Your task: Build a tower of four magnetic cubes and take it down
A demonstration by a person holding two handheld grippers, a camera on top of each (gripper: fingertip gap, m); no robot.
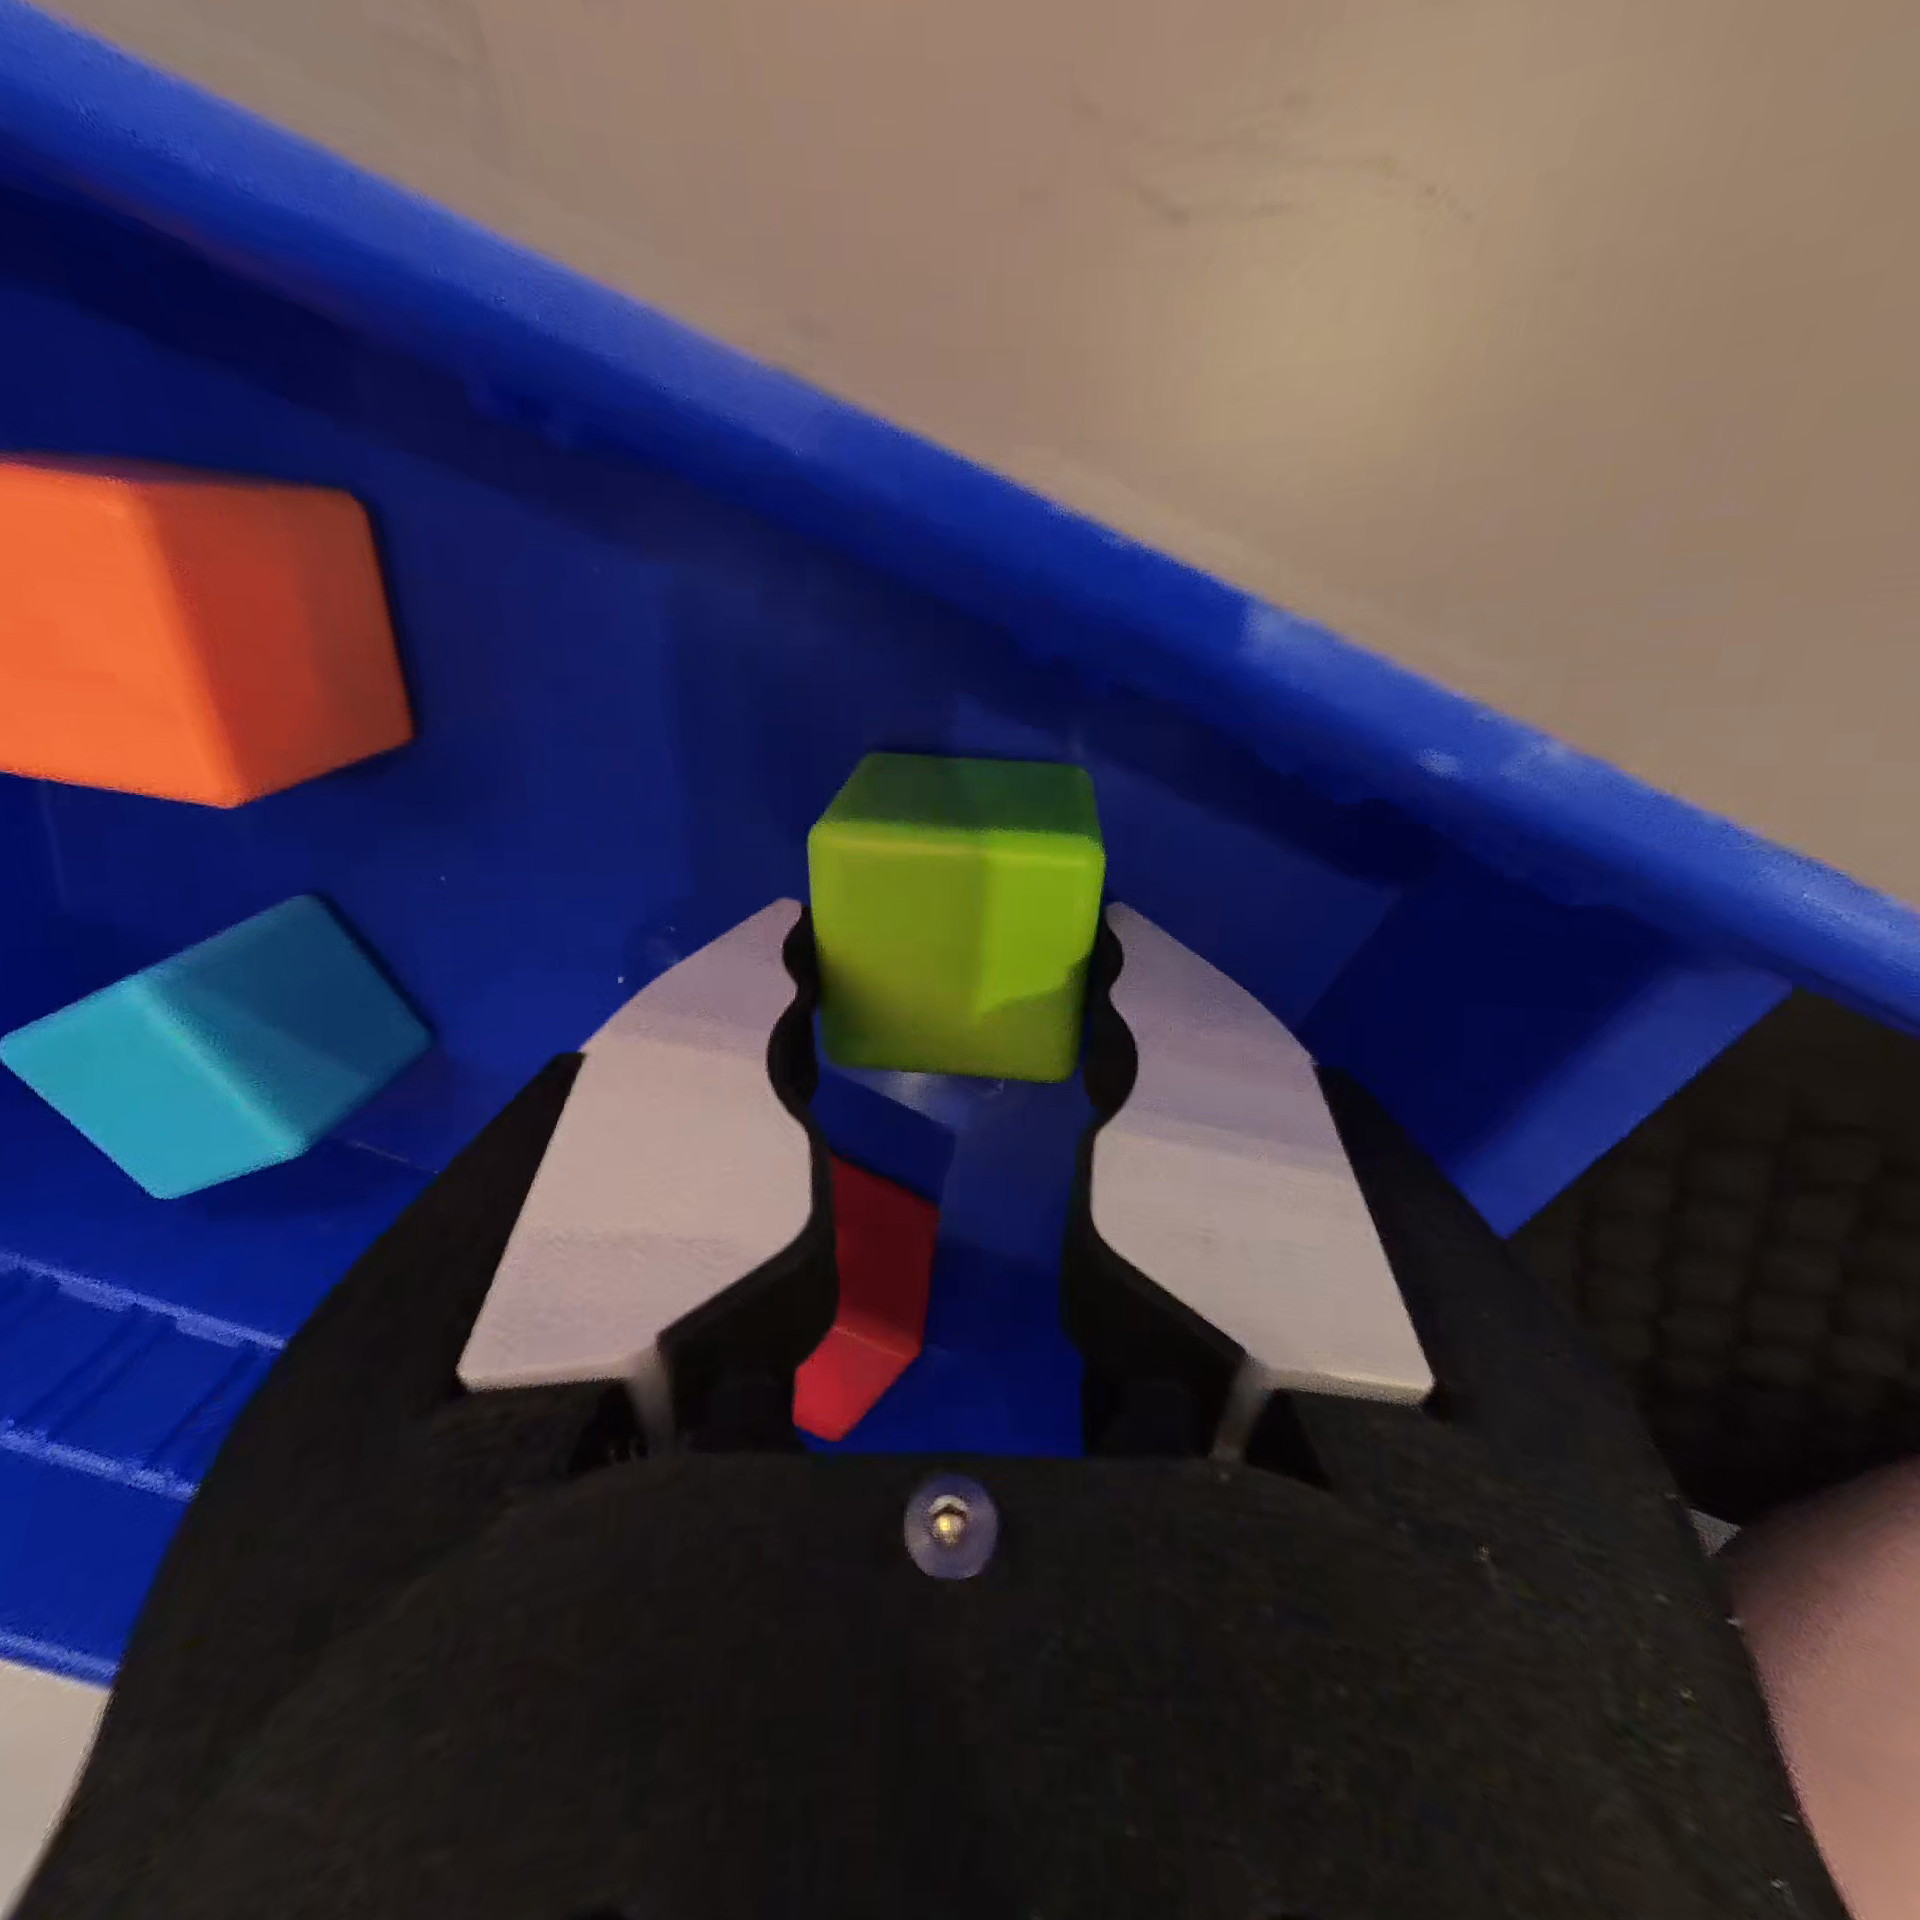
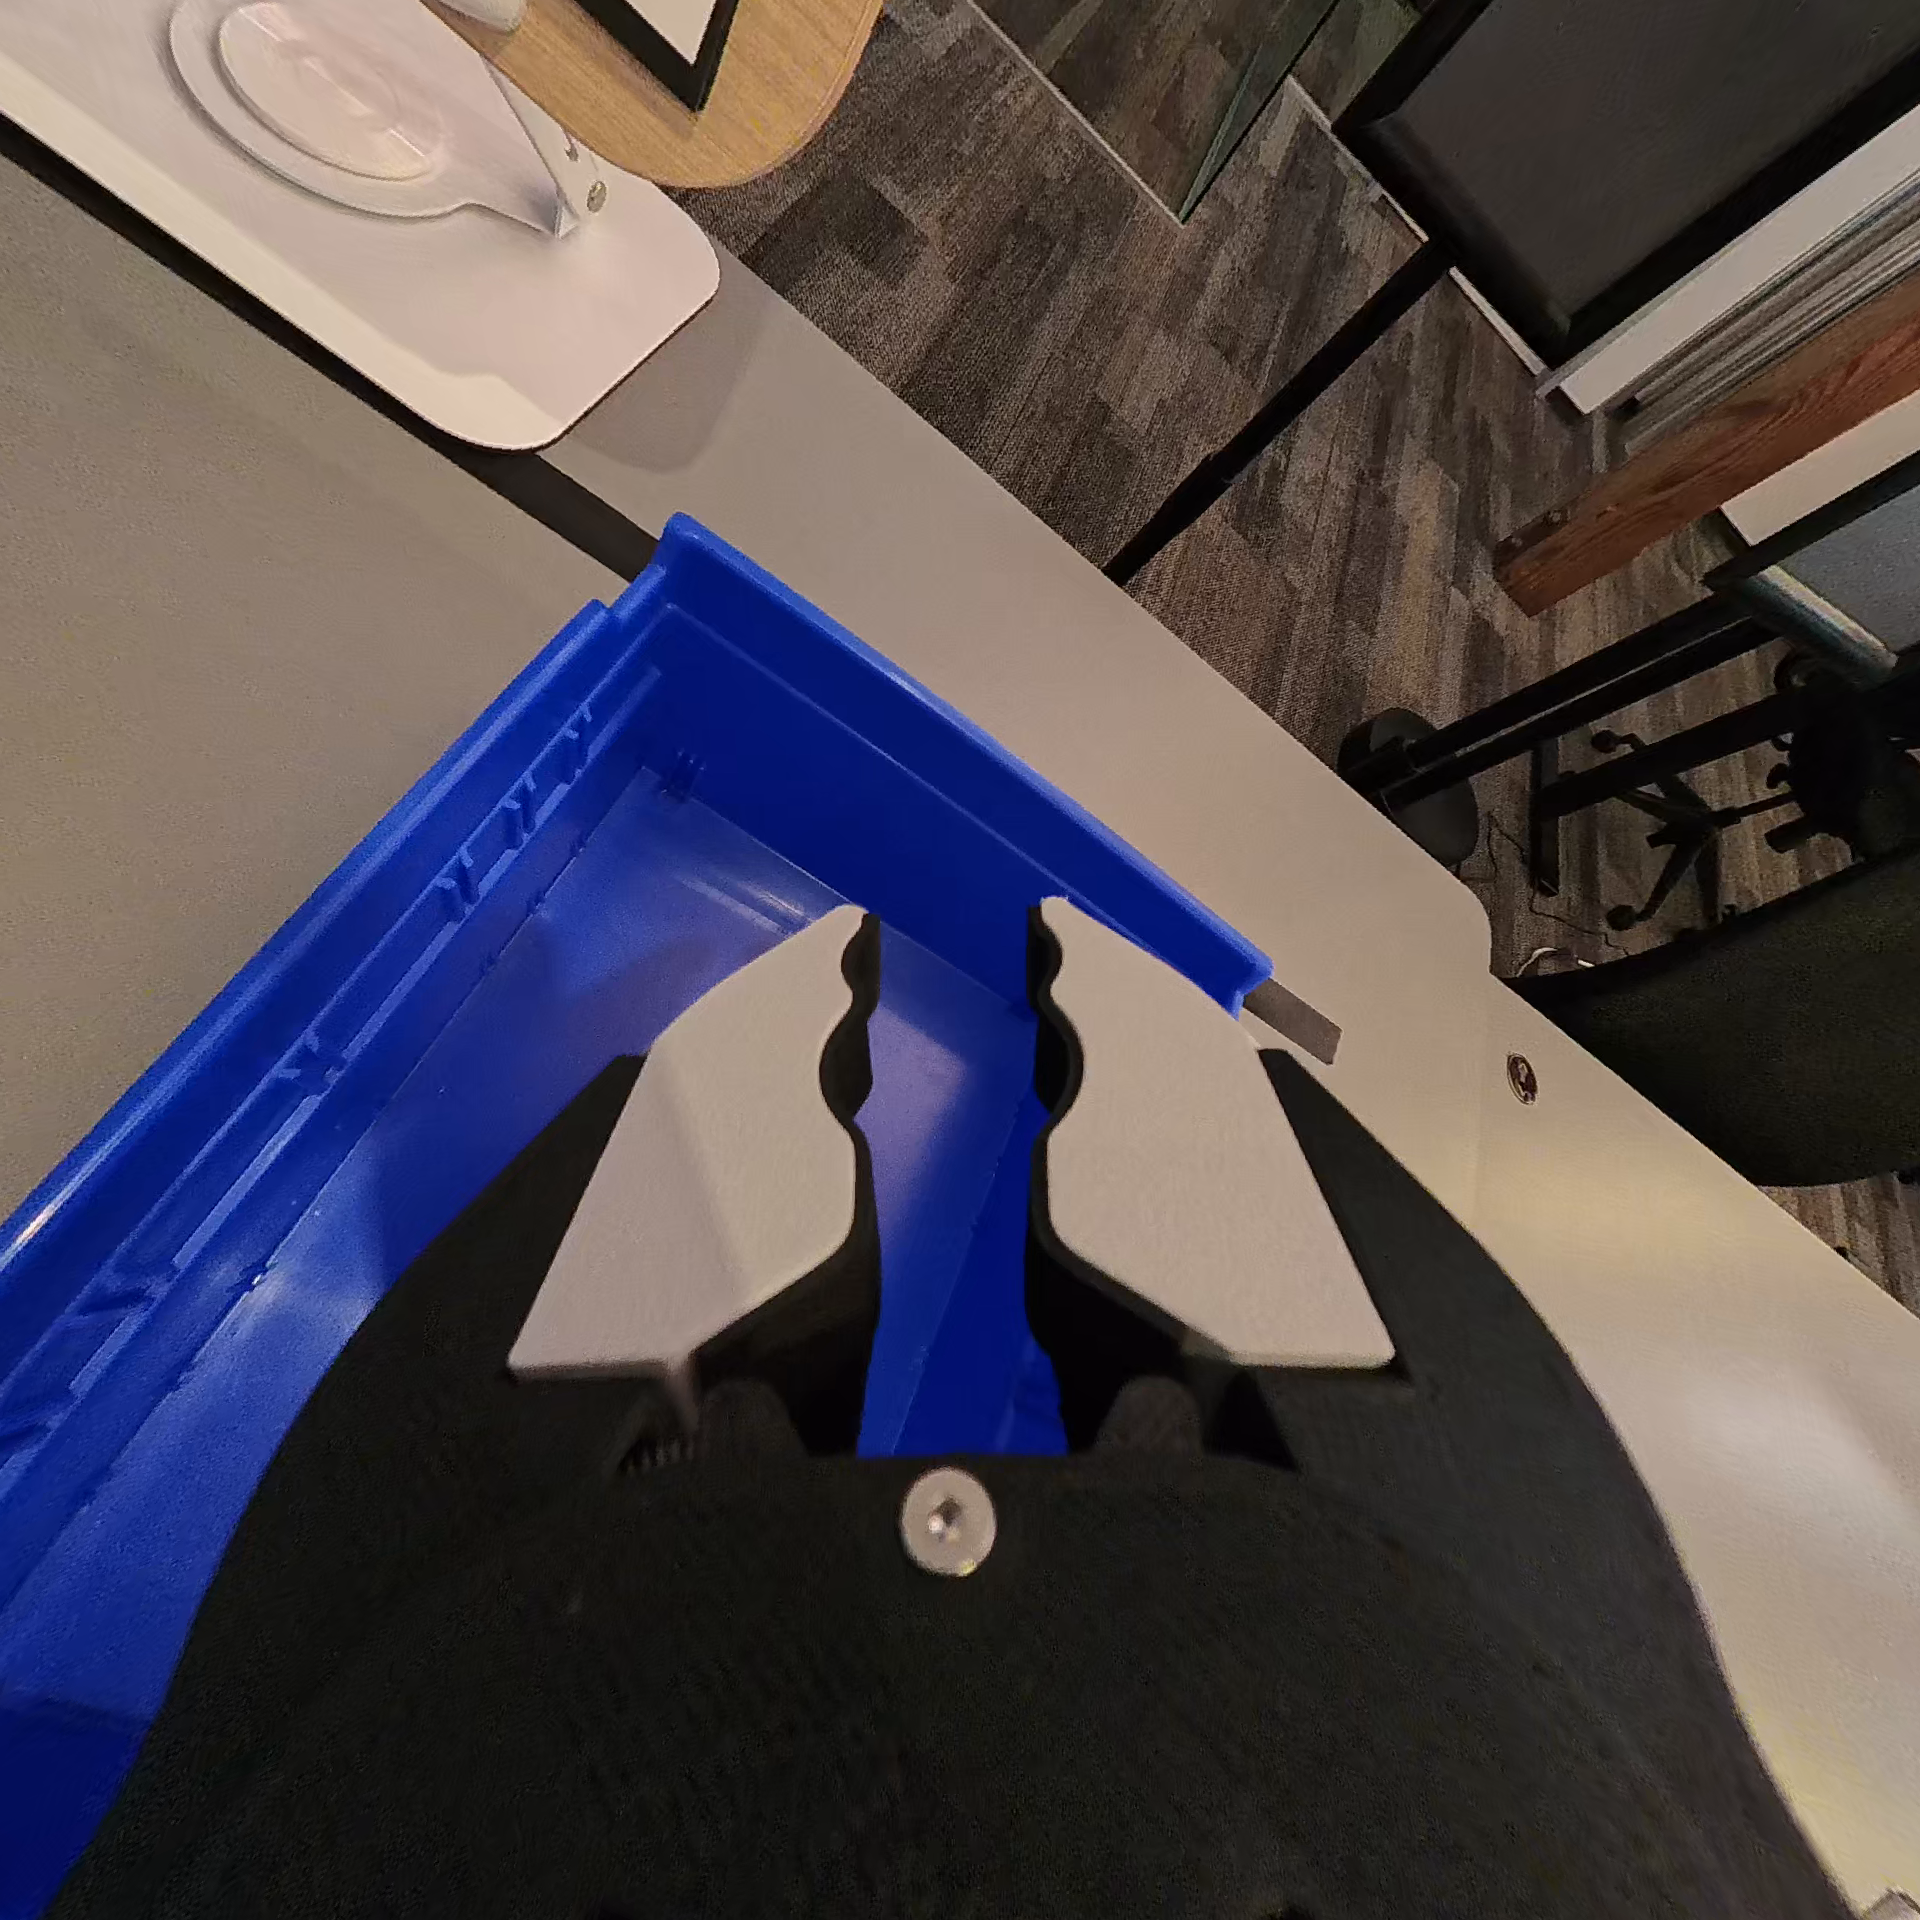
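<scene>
Left gripper [image 1: 951, 987]: green cube [image 1: 954, 914] is being clamped between the fingertips, above the blue bin [image 1: 623, 582].
Right gripper [image 2: 951, 971]: is being held slightly parted, empty, over the bin corner [image 2: 727, 665].
Bin floor: orange cube [image 1: 187, 634], teal cube [image 1: 213, 1044] and red cube [image 1: 868, 1299] are being left loose.

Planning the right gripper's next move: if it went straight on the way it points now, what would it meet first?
Most likely the blue bin's far wall. The right gripper is open and empty, aimed over bare bin floor toward that wall; no cube shows in its line. Depth is hard to judge.
</scene>
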